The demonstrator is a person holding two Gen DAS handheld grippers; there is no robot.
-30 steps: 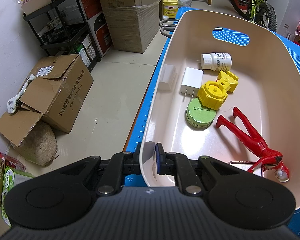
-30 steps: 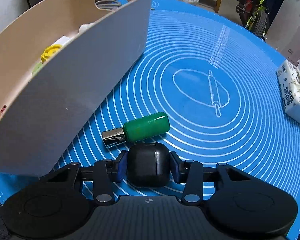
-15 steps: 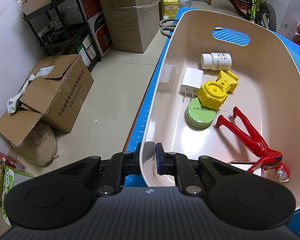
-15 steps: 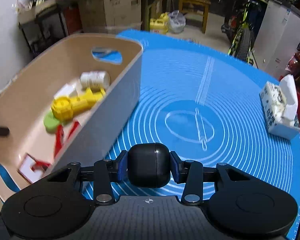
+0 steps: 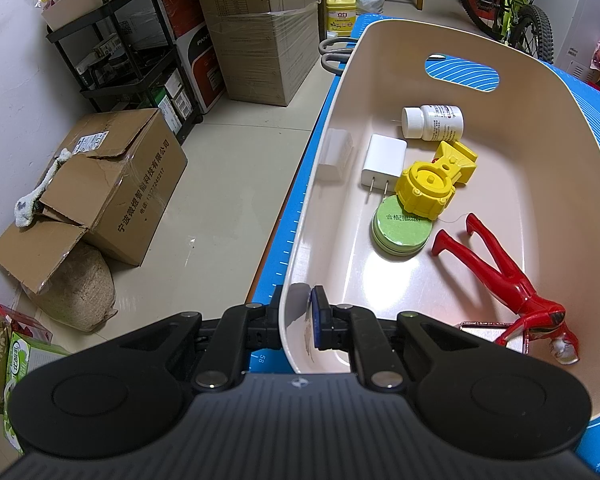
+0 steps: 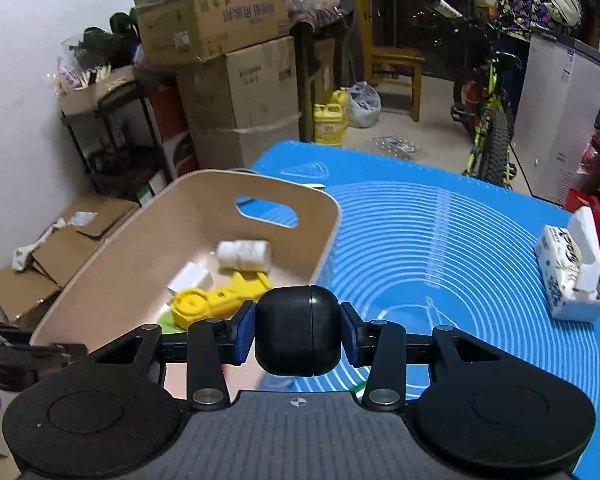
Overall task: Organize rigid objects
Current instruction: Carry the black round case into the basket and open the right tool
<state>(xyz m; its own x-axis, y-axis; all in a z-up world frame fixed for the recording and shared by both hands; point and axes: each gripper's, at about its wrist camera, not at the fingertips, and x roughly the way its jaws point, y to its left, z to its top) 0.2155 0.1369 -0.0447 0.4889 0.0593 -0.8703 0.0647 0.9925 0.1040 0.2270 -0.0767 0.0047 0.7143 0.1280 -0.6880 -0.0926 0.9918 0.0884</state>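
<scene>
Both tongs grip: left tongs [image 5: 296,320] pinch the beige bin [image 5: 580,152] wall, right tongs [image 6: 297,332] hold a black case [image 6: 297,330] beside the bin's rim; smooth, rigid, probably light, best squeezed across its flat sides.

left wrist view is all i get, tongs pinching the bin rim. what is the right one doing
Observer: The right tongs are shut on a black case, held in the air near the bin.
Operator: anything else on the mat over there
Observer: A tissue pack sits near the right edge of the blue mat.
Operator: is my tongs visible from there
Observer: Yes, the left tongs show at the lower left, on the bin's near rim.
</scene>
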